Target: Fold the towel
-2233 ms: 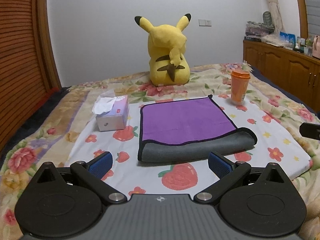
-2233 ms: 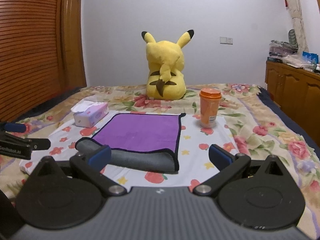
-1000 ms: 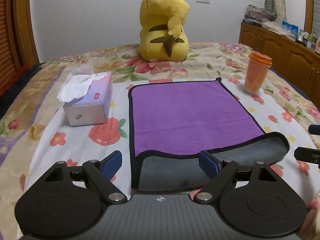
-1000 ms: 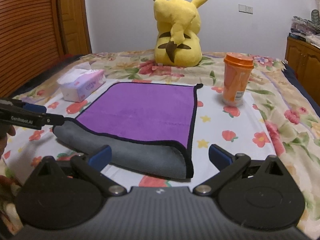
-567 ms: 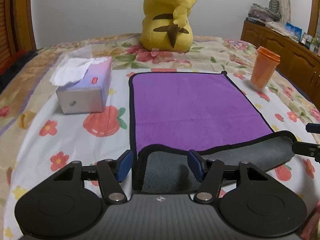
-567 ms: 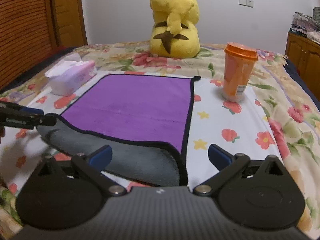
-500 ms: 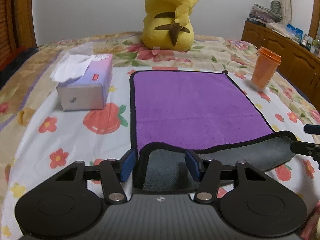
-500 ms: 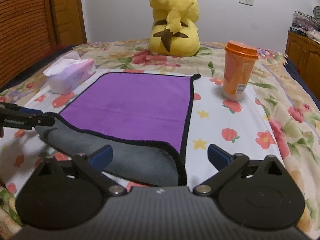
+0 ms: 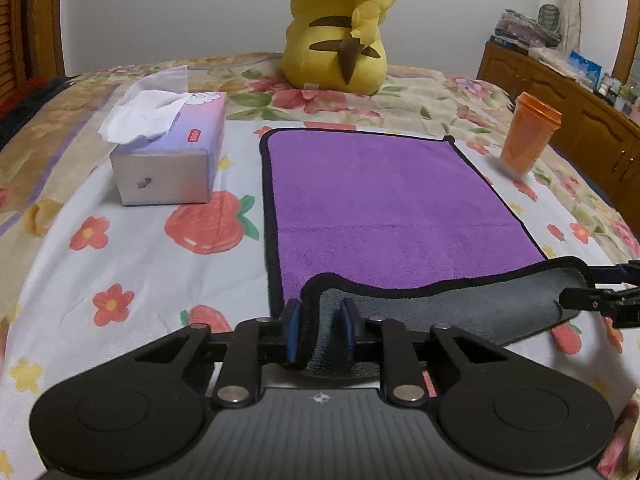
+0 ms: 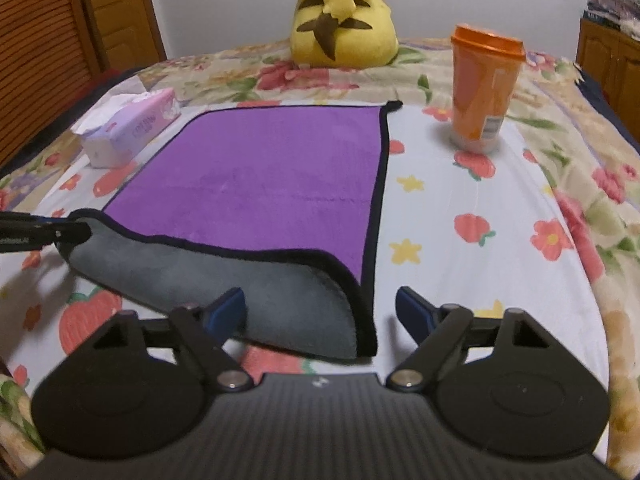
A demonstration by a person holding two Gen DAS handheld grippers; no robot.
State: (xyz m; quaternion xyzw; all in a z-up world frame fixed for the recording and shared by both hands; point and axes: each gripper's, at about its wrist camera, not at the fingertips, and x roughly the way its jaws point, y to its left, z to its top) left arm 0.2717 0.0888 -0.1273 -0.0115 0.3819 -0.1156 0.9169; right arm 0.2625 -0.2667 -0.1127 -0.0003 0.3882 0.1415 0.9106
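A purple towel (image 9: 380,204) with a black hem and grey underside lies on the bed, its near edge rolled up to show the grey side. My left gripper (image 9: 320,330) is shut on the towel's near left corner. It also shows at the left of the right wrist view (image 10: 60,232). My right gripper (image 10: 320,312) is open, its fingers either side of the towel's (image 10: 264,176) near right corner, not touching it. It also shows at the right edge of the left wrist view (image 9: 600,292).
A tissue box (image 9: 168,156) stands left of the towel. An orange cup (image 10: 484,88) stands to its right. A yellow plush toy (image 9: 336,28) sits beyond the towel. A wooden cabinet (image 9: 568,112) lines the right wall.
My left gripper has closed onto the towel's near left corner and lifted it slightly. My right gripper has moved forward to the near right corner and stays open.
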